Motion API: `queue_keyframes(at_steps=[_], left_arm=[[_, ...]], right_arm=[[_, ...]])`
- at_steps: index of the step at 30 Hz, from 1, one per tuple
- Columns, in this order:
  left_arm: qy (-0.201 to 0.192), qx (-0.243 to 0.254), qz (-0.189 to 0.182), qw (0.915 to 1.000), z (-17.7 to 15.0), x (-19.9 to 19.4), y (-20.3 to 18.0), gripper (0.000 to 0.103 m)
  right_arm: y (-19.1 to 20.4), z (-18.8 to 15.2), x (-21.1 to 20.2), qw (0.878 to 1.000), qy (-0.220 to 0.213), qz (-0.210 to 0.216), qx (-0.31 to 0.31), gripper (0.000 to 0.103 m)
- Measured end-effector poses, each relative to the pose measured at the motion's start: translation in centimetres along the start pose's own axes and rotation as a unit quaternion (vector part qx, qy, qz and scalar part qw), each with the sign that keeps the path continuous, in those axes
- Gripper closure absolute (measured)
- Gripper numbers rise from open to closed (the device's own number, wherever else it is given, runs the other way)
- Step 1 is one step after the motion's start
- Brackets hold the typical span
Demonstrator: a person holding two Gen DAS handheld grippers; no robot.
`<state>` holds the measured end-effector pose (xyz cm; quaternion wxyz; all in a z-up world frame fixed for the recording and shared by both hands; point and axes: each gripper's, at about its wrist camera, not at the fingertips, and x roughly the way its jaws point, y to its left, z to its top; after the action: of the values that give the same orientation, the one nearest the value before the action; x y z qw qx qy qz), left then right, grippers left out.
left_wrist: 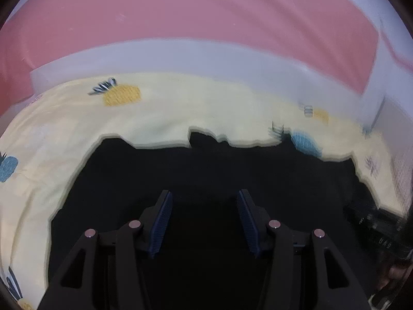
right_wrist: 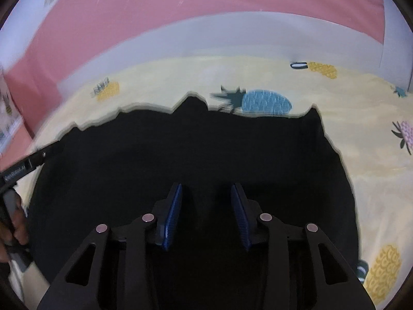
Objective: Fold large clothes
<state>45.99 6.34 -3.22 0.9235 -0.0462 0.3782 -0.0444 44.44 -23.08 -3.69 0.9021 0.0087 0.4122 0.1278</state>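
Note:
A large black garment (left_wrist: 206,168) lies spread on a pale yellow sheet (left_wrist: 180,108) printed with pineapples. Its far edge is ragged against the sheet. My left gripper (left_wrist: 204,193) hovers over the black cloth, its blue pads apart and nothing visibly pinched between them. In the right wrist view the same black garment (right_wrist: 193,149) fills the middle. My right gripper (right_wrist: 206,186) is over it, its pads a little closer together and also bare. Everything is motion-blurred.
Beyond the yellow sheet (right_wrist: 361,155) run a white band (left_wrist: 206,54) and a pink cover (left_wrist: 206,13). A hand (right_wrist: 13,219) holding the other tool's black bar (right_wrist: 25,165) shows at the left edge of the right wrist view.

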Motion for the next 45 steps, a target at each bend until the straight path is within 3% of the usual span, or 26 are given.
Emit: queue_keyframes(at_steps=[5,10,13,16,18,20,22,24,28,33,36,39,42,43,45], left_arm=[[0.007,-0.008,0.01,0.9999,-1.7,2.7,1.4,0.049],[0.012,-0.019,0.024,0.9994,-2.2,2.6,1.5,0.051],[0.029,-0.006,0.042,0.9987,-0.9,1.6,1.7,0.052],[0.004,0.001,0.047,0.9989,1.2,0.2,3.2,0.052],[-0.009,0.014,0.078,0.9968,2.7,0.5,4.5,0.052],[0.006,0.01,0.106,0.9943,3.7,2.2,6.5,0.052],[0.036,-0.002,0.117,0.9925,3.6,4.3,8.7,0.053],[0.039,-0.008,0.11,0.9931,3.2,5.4,9.9,0.053],[0.032,-0.013,0.131,0.9908,2.2,6.4,9.9,0.047],[0.039,-0.001,0.145,0.9887,2.7,5.6,9.4,0.048],[0.016,-0.019,0.108,0.9938,2.5,1.7,8.8,0.049],[-0.018,-0.021,0.031,0.9991,0.4,-3.1,5.9,0.05],[-0.014,0.006,-0.031,0.9994,-2.7,-5.0,1.5,0.049],[-0.006,0.018,-0.044,0.9989,-3.8,-4.8,0.1,0.049],[0.004,0.038,-0.025,0.9989,-5.4,-3.5,-1.5,0.049]], right_arm=[[-3.7,-0.1,1.0,0.999,-0.002,-0.042,0.025,0.103],[-7.1,-0.6,1.6,0.996,0.013,-0.063,0.061,0.103],[-6.7,0.3,1.0,0.995,0.027,-0.071,0.062,0.103],[-5.9,2.0,-1.1,0.996,-0.001,-0.056,0.062,0.102],[-5.5,3.3,-1.5,0.997,-0.015,-0.048,0.06,0.098],[-5.2,4.7,-0.1,0.998,-0.005,-0.05,0.047,0.089],[-5.9,5.1,2.5,0.997,0.025,-0.068,0.038,0.089],[-8.1,4.4,5.2,0.994,0.055,-0.082,0.054,0.09],[-10.5,3.3,6.6,0.993,0.05,-0.063,0.09,0.092],[-9.5,3.7,4.8,0.992,0.047,-0.091,0.073,0.089],[-7.7,2.7,0.7,0.996,0.004,-0.062,0.065,0.089],[-4.1,0.3,-2.7,0.999,-0.025,-0.03,0.036,0.089],[-1.0,-2.2,-4.1,0.999,-0.03,-0.001,0.009,0.088],[-0.2,-3.1,-3.7,1.0,-0.023,0.004,0.0,0.087],[0.0,-4.2,-2.3,1.0,-0.009,0.0,-0.01,0.086]])
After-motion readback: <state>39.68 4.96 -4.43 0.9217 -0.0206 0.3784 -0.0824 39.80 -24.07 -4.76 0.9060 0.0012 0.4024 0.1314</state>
